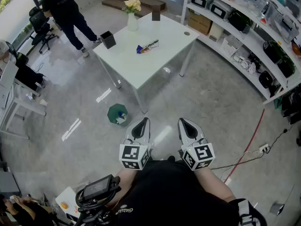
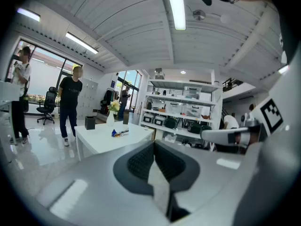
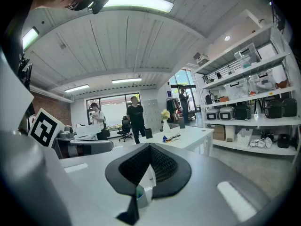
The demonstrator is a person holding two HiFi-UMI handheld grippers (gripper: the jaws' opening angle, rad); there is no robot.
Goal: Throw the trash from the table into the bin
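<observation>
Where the trash sits: blue and multicoloured wrapper trash is lying flat near the middle of the white rectangular table, nothing touching it
Bin: round dark green bin is on the glossy grey floor just off the table's near corner, with something pale inside
Left hand-held gripper: left hand-held gripper hangs over the floor well short of the table, jaws pressed together with nothing between them
Right hand-held gripper: right hand-held gripper is right beside the left one, same deal, jaws closed tight and empty
Aim: both point roughly at the table, tipped down a little
Other stuff on the table: white vase with pale yellow flowers at the far edge, black square box at the left corner
Background: person in dark clothes is standing beyond the table, and white wall shelves full of gear run along the right
</observation>
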